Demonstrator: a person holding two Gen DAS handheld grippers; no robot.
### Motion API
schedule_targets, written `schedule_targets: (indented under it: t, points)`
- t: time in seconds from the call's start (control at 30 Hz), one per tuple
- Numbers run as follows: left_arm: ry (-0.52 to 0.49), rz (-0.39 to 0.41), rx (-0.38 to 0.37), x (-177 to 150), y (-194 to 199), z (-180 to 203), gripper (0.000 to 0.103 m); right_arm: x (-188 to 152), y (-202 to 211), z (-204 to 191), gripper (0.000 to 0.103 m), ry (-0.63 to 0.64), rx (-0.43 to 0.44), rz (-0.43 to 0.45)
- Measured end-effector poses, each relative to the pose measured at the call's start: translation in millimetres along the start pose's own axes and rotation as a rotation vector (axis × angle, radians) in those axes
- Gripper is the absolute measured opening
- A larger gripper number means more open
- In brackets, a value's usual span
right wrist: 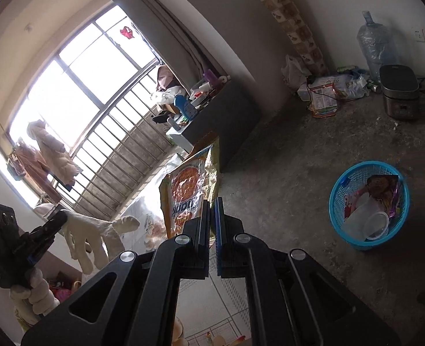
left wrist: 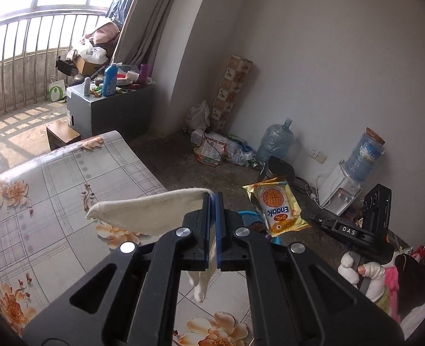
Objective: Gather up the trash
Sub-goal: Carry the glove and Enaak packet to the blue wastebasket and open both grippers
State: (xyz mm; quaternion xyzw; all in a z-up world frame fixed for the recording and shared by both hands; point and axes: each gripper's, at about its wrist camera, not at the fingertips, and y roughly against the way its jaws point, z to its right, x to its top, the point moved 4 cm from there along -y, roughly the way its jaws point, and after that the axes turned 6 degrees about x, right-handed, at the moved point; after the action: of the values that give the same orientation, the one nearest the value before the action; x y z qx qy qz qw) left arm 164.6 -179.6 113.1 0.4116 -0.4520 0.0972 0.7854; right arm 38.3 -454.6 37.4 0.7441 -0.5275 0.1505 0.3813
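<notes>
**Editor:** What fills the frame?

**Me:** A bare concrete floor (right wrist: 284,150), then the flowered table (left wrist: 53,187) below both my grippers. Against the far wall stand two water jugs (left wrist: 275,141) and a rice cooker (right wrist: 400,95), well apart from the work.

**Editor:** And the target?

**Me:** The blue basket (right wrist: 342,230) on the floor, already holding a clear tub and wrappers. Nothing stands between it and my right gripper (right wrist: 212,204).

**Editor:** What are you carrying?

**Me:** The right gripper is clamped on the lower edge of a yellow snack bag (right wrist: 189,184) (crinkly foil, light, probably empty, likely to slide if pinched loosely). My left gripper (left wrist: 212,199) is closed on a white cloth glove (left wrist: 143,210), which hangs limp over the table edge.

**Editor:** Handling worries?

**Me:** Little, I judge. Both are soft and weightless; a pinch on an edge or seam suffices. The glove's dangling fingers could snag the basket rim.
</notes>
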Motion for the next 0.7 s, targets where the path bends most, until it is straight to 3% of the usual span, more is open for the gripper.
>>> schedule_targets:
  t: [0.17,0.33,0.7]
  points:
    - [-0.081,-0.070,-0.103,11.2,-61.8,61.3,0.001,11.8,39.7,58.6,0.004,-0.071,-0.117,0.095]
    - [-0.179,-0.177,-0.162,-0.5,-137.1,119.8,0.001,8.8,54.7,123.4,0.004,-0.154,-0.243,0.124]
    - [-0.366,-0.445,-0.206,-70.9,-297.8,210.7,0.001,-13.1,3.1,262.5,0.004,-0.333,-0.445,0.027]
